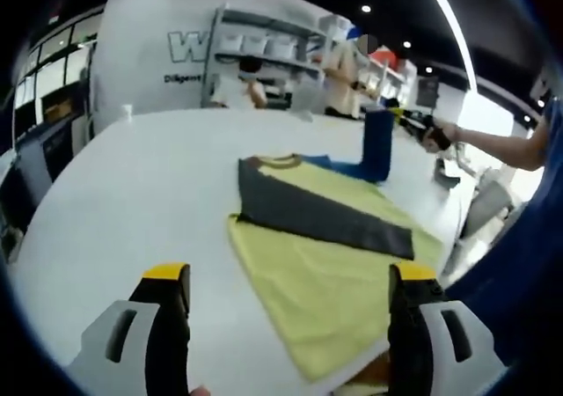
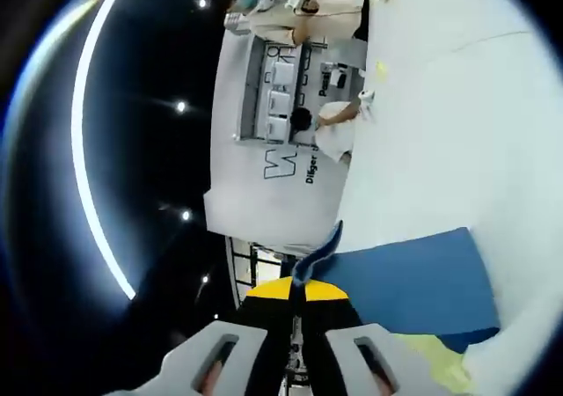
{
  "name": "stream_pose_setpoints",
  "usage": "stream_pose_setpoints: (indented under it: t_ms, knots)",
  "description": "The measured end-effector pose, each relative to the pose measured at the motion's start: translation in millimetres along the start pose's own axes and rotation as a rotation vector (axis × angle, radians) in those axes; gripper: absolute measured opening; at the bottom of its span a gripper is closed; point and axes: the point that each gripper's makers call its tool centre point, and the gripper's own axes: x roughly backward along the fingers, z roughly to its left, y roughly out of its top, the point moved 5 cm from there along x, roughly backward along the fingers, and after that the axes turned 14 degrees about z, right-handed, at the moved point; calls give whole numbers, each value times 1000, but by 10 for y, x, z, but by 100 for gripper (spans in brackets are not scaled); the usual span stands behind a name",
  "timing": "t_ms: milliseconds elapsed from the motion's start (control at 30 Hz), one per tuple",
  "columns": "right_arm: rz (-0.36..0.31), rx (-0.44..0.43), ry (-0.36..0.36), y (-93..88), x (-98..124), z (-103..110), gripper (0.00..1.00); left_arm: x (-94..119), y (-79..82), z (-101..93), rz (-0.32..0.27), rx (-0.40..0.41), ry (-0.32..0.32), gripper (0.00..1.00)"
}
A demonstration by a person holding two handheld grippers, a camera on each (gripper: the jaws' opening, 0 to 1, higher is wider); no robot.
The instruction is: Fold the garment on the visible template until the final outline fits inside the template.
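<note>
A yellow shirt (image 1: 325, 282) with a brown collar lies flat on the white table (image 1: 132, 194). A dark grey panel (image 1: 317, 211) runs across it from the collar towards the near right. My left gripper (image 1: 290, 277) hovers open over the shirt's near hem, with nothing between its yellow-tipped fingers (image 1: 165, 275). At the far side, my right gripper (image 1: 396, 114) holds the blue sleeve (image 1: 378, 145) lifted upright off the table. In the right gripper view the gripper (image 2: 296, 292) is shut on an edge of the blue sleeve (image 2: 413, 282), with yellow cloth (image 2: 440, 356) below.
The person's bare forearm (image 1: 497, 145) and blue clothing (image 1: 519, 264) fill the right side. Shelves with white bins (image 1: 273, 48) and other people (image 1: 242, 84) stand beyond the table's far edge. Bare white tabletop (image 2: 457, 132) spreads to the shirt's left.
</note>
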Motion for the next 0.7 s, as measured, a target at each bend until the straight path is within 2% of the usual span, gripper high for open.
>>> stream_pose_setpoints:
  t_ms: [300,433,567,600,700]
  knots:
    - [112,31,24,-298,-271,210,0,65,-57,49,0,3,-8,92]
    - [179,44,44,-529,-423,332,0,79,-76,85,2,1,-15,91]
    - [202,45,51,-638,-471,377,0,80,-80,83,1,2,-15,91]
    - [225,52,49,-724,-498,393,0,78,-81,85,-2,4,-18,91]
    - [249,46,51,-825,-515,403,0,78,-83,90,-4,4,-23,91]
